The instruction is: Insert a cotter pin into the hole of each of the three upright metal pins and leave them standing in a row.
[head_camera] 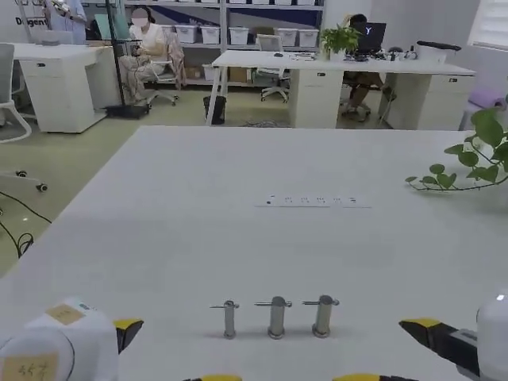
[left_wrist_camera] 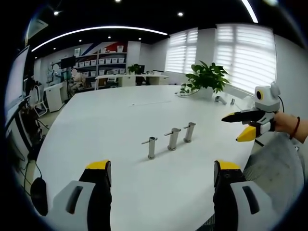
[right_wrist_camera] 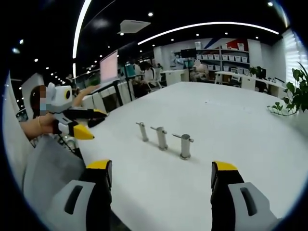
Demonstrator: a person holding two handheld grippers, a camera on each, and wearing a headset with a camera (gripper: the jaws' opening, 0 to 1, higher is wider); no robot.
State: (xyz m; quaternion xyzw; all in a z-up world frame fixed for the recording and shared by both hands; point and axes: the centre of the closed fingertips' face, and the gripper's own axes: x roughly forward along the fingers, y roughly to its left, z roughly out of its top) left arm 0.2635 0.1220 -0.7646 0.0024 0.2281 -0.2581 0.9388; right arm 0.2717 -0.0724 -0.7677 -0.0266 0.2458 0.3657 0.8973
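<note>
left hand-held gripper point(left_wrist_camera: 162, 168): jaws apart, empty | right hand-held gripper point(right_wrist_camera: 161, 167): jaws apart, empty

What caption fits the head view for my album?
Three upright metal pins, cotter pins through them, stand in a row on the table.

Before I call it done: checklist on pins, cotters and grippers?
1. Pins upright: left pin, middle pin, right pin: ok.
2. Standing in a row, apart from each other: ok.
3. Cotter pins cross the top of all three: ok.
4. Cotters pushed fully through: cannot tell, too small.
5. Left gripper open, empty, short of the pins: ok.
6. Right gripper open, empty, short of the pins: ok.
</note>
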